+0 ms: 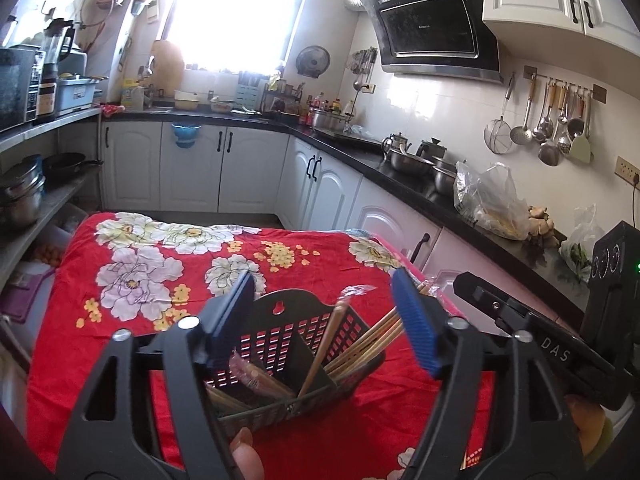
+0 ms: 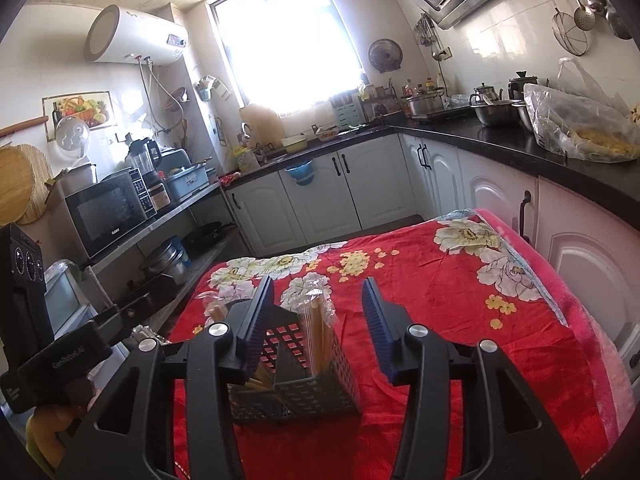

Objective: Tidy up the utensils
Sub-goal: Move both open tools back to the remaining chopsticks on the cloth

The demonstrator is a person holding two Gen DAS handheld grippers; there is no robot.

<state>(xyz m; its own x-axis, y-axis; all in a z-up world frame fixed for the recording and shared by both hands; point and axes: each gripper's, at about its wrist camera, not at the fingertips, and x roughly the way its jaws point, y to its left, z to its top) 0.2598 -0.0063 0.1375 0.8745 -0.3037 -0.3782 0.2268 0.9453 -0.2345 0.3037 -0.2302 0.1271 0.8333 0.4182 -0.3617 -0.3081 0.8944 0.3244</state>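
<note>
Chopsticks leaning upper right in black basket, lower ends hidden, both grippers' jaws spread, lower centre of frame.

Table under red floral cloth, black slotted utensil caddy upright on it.

The left tool hides the caddy's left compartment; its wrapped contents are unidentifiable.
</note>
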